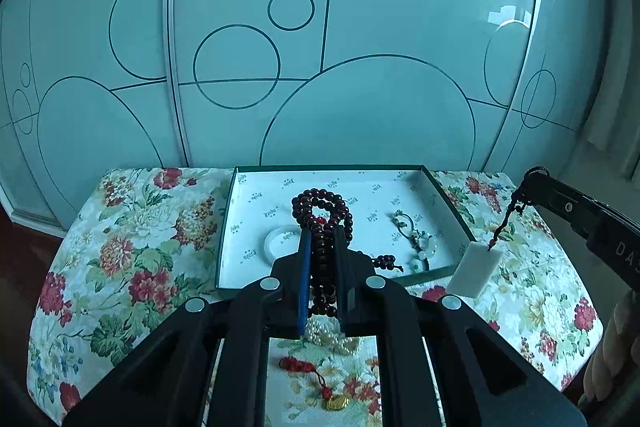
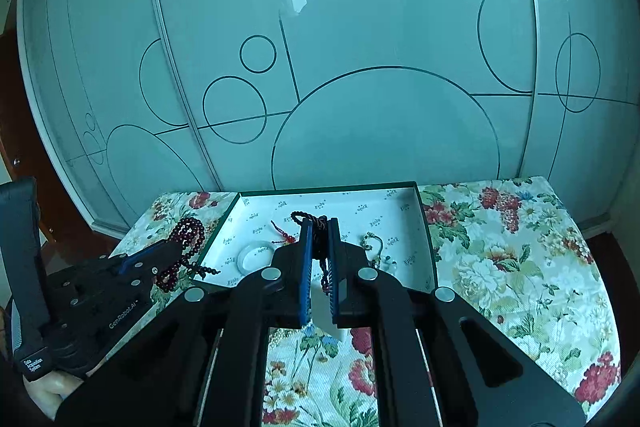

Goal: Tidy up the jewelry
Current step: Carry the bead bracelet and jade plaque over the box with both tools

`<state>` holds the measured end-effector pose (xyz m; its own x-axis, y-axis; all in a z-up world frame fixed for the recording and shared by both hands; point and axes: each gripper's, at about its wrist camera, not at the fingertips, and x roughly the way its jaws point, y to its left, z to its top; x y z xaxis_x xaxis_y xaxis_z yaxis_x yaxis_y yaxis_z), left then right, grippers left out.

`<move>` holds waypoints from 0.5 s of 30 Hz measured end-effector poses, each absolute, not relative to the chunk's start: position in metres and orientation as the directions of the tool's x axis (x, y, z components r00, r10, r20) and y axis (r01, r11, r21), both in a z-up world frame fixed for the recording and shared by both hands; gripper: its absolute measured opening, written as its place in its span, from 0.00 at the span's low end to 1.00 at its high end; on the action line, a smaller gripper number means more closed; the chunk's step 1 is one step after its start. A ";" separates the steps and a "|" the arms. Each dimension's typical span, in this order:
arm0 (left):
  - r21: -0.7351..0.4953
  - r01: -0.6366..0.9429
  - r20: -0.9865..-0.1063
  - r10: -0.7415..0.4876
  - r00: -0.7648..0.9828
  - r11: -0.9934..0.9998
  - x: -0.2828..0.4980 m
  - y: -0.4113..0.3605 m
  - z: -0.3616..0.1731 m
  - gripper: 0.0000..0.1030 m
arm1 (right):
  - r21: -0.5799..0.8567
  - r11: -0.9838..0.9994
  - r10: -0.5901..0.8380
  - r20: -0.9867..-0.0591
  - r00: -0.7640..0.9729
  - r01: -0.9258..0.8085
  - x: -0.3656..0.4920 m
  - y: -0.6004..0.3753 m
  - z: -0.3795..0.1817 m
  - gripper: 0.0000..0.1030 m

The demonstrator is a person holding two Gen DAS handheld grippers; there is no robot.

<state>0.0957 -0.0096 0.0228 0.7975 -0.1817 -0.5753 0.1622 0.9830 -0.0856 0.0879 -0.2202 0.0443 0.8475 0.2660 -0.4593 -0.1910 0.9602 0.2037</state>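
Observation:
My left gripper (image 1: pixel 322 239) is shut on a dark red bead necklace (image 1: pixel 320 211), held up in front of the open green-rimmed box (image 1: pixel 236 227); it also shows in the right wrist view (image 2: pixel 186 239). My right gripper (image 2: pixel 319 227) is shut on a dark cord (image 2: pixel 316 223) from which a white rectangular pendant (image 1: pixel 475 269) hangs, just right of the box's near corner. In the box lie a white bangle (image 1: pixel 282 241) and a green beaded bracelet (image 1: pixel 416 239).
The box sits on a floral cloth-covered table (image 1: pixel 132 247). A pearl strand (image 1: pixel 326 333) and a red-corded gold charm (image 1: pixel 316 383) lie on the cloth under my left gripper. A glass wardrobe door (image 1: pixel 320 67) stands behind the table.

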 end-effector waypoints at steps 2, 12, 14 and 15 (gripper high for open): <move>-0.086 0.164 -0.574 -0.183 0.798 0.983 0.108 -0.012 0.023 0.10 | 0.206 0.960 0.266 -0.460 0.847 -0.190 0.099 -0.219 0.043 0.07; -0.086 0.174 -0.599 -0.190 0.778 0.981 0.141 -0.023 0.002 0.10 | 0.219 0.957 0.275 -0.498 0.822 -0.188 0.139 -0.214 0.020 0.07; -0.084 0.174 -0.614 -0.189 0.766 0.981 0.147 -0.024 -0.008 0.10 | 0.222 0.957 0.276 -0.516 0.811 -0.185 0.146 -0.213 0.011 0.07; -0.085 0.173 -0.622 -0.188 0.760 0.981 0.150 -0.025 -0.012 0.10 | 0.227 0.957 0.277 -0.523 0.806 -0.182 0.150 -0.214 0.006 0.07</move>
